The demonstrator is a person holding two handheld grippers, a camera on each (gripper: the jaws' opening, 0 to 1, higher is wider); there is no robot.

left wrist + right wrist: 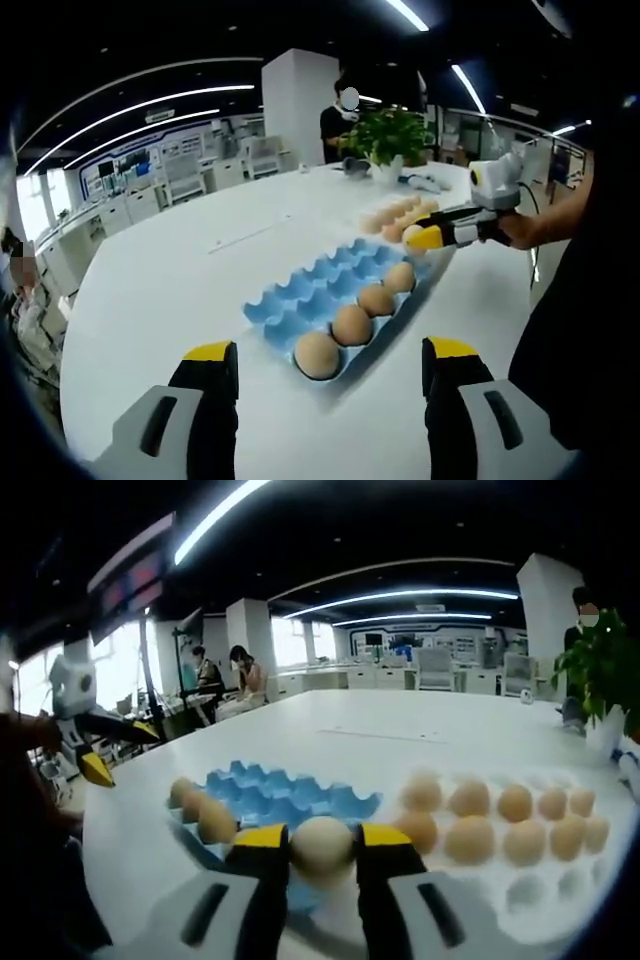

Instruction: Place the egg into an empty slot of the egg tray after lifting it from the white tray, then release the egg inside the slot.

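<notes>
Right gripper view: the right tool (322, 852) clamps an egg (322, 848) just above the blue egg tray (262, 792), beside the white tray (560, 905). Left tool (325, 368) gapes wide above the desk (170, 280).

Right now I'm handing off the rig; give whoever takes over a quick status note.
Right hand-held gripper: shut on an egg, held above the near end of the blue egg tray.
Left hand-held gripper: open, holding nothing, facing the tray.
Blue tray: four eggs along one edge, other slots free.
White tray: eggs remain.
Done: egg lifted.
Left: lower it into a free slot, release.
</notes>
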